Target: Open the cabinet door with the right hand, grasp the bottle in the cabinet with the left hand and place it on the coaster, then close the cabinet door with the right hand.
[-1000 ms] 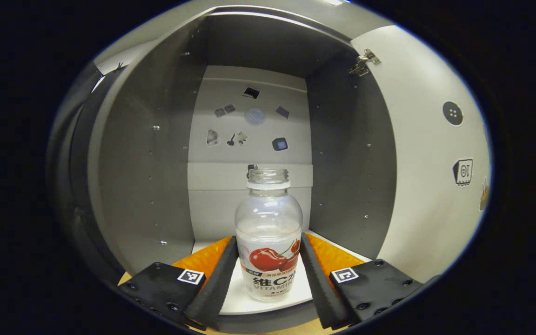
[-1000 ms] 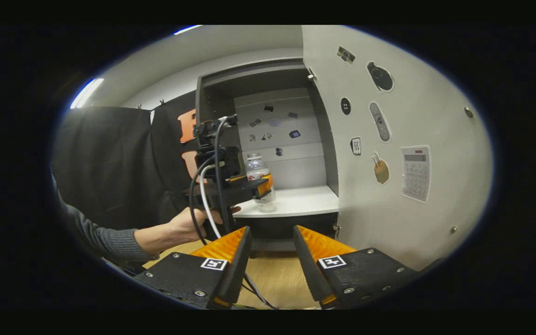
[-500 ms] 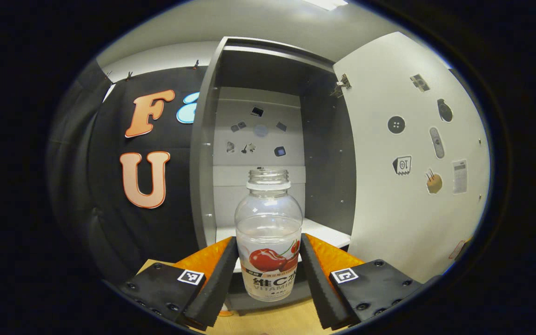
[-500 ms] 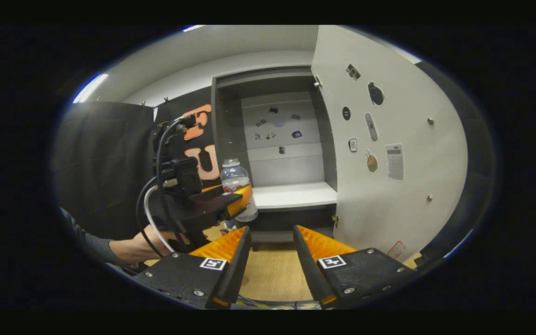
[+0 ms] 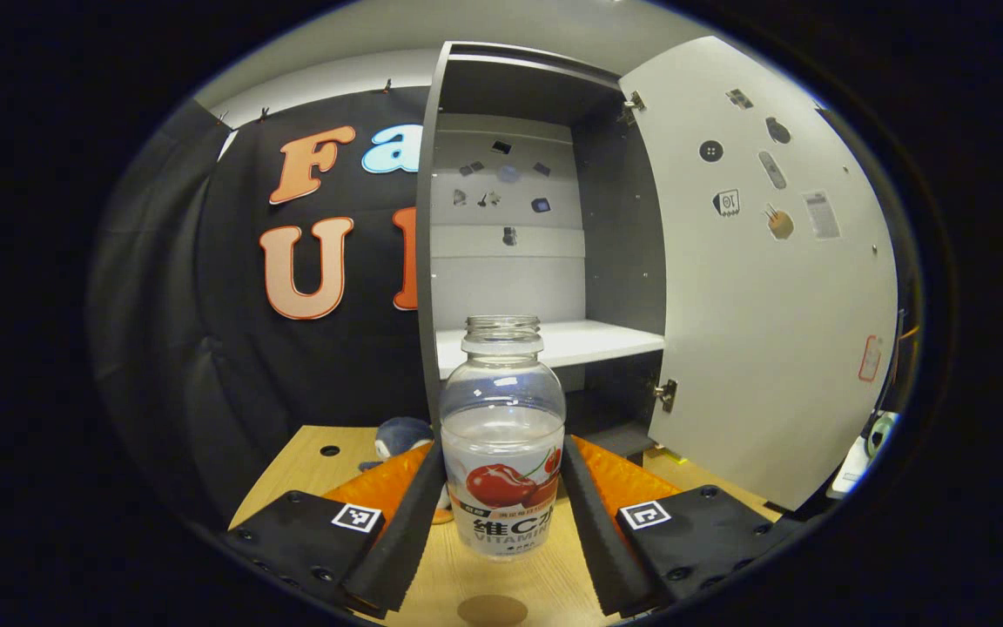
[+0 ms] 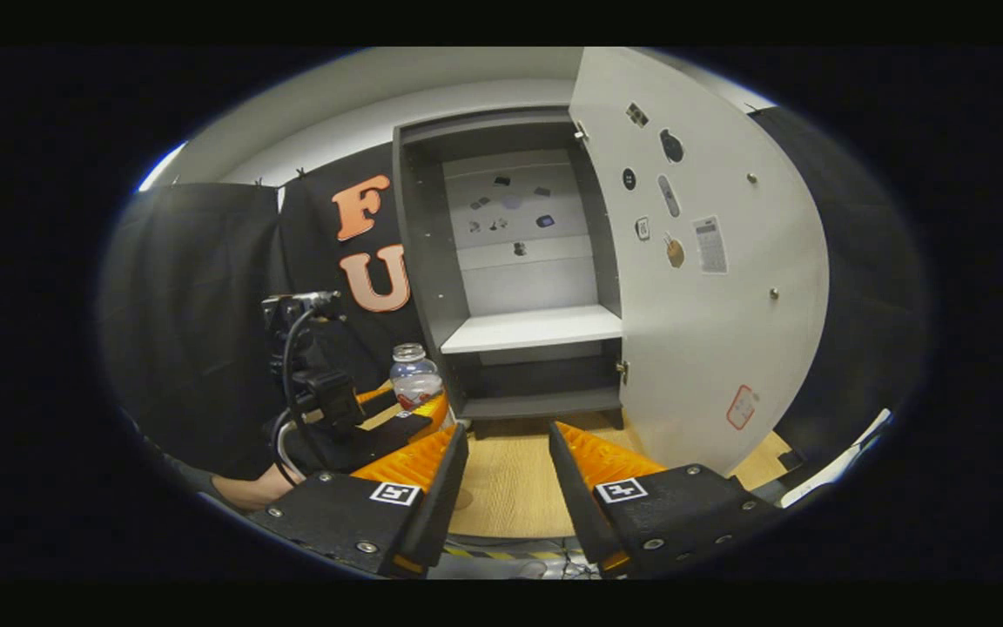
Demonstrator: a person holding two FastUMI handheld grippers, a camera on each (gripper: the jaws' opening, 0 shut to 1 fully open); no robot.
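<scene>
My left gripper (image 5: 501, 514) is clamped on the bottle (image 5: 502, 435), both fingers pressing its labelled sides, and I hold it upright above the wooden table (image 5: 310, 457), outside the cabinet (image 5: 510, 261). A round brown coaster (image 5: 491, 610) lies on the table just below the bottle. A small blue plush toy (image 5: 401, 433) sits close behind my left finger. The cabinet door (image 5: 763, 287) stands swung wide open to the right, stickers on its inner face. My right gripper (image 6: 506, 475) hangs spread and empty over the table, facing the white shelf (image 6: 532, 329).
</scene>
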